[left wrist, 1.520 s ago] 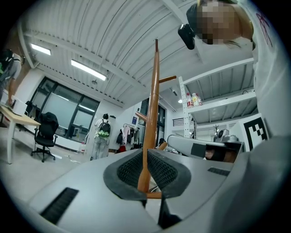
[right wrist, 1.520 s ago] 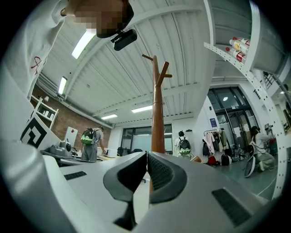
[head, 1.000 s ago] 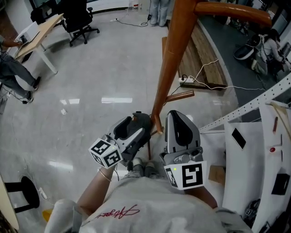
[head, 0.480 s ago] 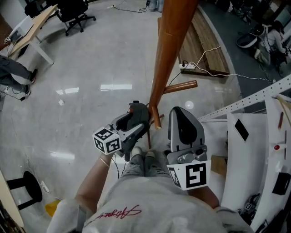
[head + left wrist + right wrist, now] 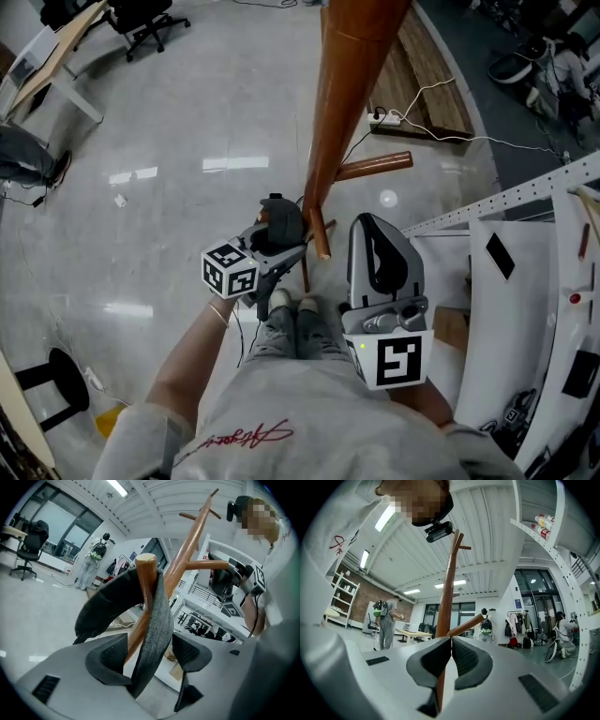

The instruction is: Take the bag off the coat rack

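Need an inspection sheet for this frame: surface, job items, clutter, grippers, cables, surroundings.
Surface: glossy grey floor; no table seen.
Job's things: wooden coat rack; dark bag hangs by its grey strap over a peg.
Clutter: wooden boards on the floor beyond the rack.
Grippers: left hand-held gripper open, strap between its jaws; right hand-held gripper shut, empty.
Cables: white cable and power strip on the floor.
Surroundings: office chair, desk, white shelving.
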